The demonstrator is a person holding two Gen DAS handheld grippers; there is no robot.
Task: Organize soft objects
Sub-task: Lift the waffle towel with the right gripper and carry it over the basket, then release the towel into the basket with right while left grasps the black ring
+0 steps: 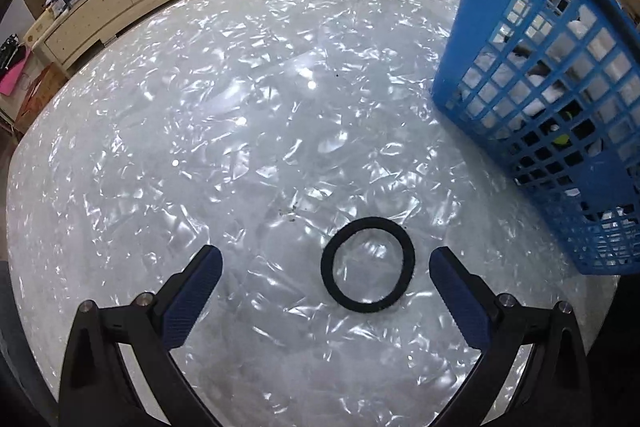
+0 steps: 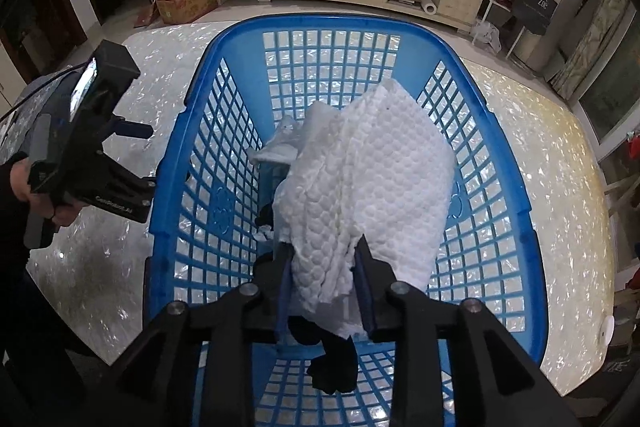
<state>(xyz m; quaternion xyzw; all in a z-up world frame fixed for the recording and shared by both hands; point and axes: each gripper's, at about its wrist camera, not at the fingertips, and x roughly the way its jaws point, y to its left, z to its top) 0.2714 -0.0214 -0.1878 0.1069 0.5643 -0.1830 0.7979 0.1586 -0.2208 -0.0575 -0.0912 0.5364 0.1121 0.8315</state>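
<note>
Overhead room light scatters into hard white glints across the glossy, pearly worktop (image 1: 240, 115), with several small round lamp reflections near its centre. Both fisheye views bend straight lines strongly toward dark, vignetted corners. Focus is sharp in the middle and softens at the rims. The white cloth (image 2: 372, 179) is bright, nearly washed out; shadows beneath are faint.

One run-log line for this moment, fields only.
left hand-held gripper: open over black hair band on table | right hand-held gripper: around white cloth inside blue basket
</note>
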